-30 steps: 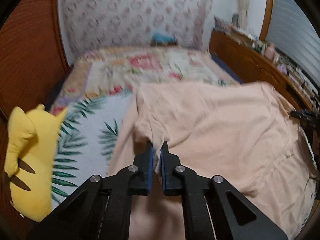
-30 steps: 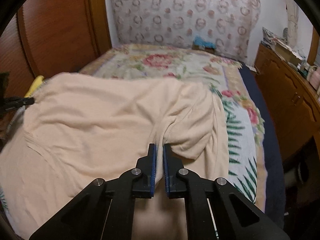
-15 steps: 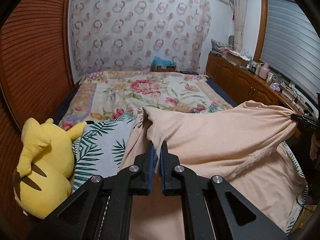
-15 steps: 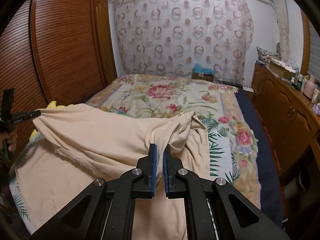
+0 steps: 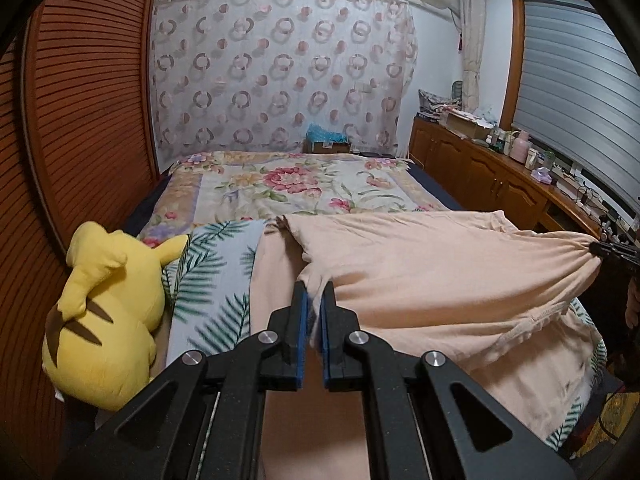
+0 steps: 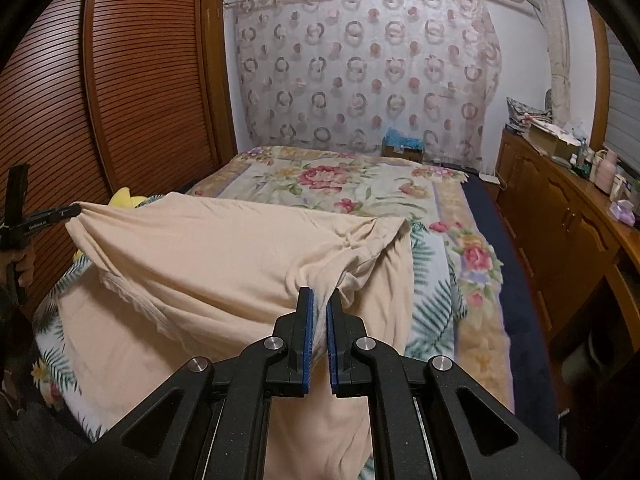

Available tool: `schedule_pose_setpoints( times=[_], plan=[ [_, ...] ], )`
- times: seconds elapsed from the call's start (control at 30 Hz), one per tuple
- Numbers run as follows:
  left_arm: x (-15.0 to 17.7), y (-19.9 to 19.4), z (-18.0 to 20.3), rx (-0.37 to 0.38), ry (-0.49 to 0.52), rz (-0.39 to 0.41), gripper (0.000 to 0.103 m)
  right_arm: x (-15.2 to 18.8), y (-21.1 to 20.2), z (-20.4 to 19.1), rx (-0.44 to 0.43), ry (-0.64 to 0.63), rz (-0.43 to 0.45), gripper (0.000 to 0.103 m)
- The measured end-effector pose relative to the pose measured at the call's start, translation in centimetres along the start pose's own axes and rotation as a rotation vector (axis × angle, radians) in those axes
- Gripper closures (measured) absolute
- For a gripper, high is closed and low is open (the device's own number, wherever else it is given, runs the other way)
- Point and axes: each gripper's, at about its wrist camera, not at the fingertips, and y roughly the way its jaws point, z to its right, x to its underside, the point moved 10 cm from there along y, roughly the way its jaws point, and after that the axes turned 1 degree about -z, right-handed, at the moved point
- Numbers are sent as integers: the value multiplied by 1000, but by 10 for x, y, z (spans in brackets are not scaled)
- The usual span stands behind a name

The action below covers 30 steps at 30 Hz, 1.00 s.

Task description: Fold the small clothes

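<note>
Both grippers are rising since earlier: left gripper (image 5: pixel 313 300) and right gripper (image 6: pixel 319 304) are clamping the peach garment (image 5: pixel 420 264), stretching it above the bed (image 5: pixel 288 184), near the yellow plush (image 5: pixel 108 320).

Left gripper (image 5: pixel 314 300): my jaws are clamped tight on a bunch of cloth (image 5: pixel 420 264); I point forward and somewhat down
Right gripper (image 6: pixel 320 304): pinched shut on the other bunch; same forward, downward tilt
Spacing: my two grippers sit well apart, level with each other
</note>
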Motion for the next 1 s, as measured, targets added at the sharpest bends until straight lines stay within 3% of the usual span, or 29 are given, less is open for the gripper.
schedule_pose_setpoints(
  times=[0.43, 0.63, 0.7, 0.77, 0.9, 0.97, 1.0],
  plan=[
    [32, -49, 9, -7, 12, 4, 96, 38, -64, -14, -5, -7, 6, 97],
    [68, -36, 11, -15, 19, -76, 96, 66, -66, -16, -14, 10, -56, 97],
    [81, -30, 10, -17, 12, -108, 88, 74, -61, -13, 6, 29, -84, 97],
    [89, -28, 9, -9, -7, -117, 66, 77, -57, -11, 13, 39, -107, 97],
    [99, -26, 4, -16, -19, -138, 55, 72, -54, -11, 30, 41, -107, 90],
    [102, -25, 2, -21, -21, -145, 36, 69, -51, -12, 22, 42, -104, 81],
    [104, -24, 1, -20, -25, -147, 32, 67, -49, -14, 20, 39, -103, 72]
  ],
)
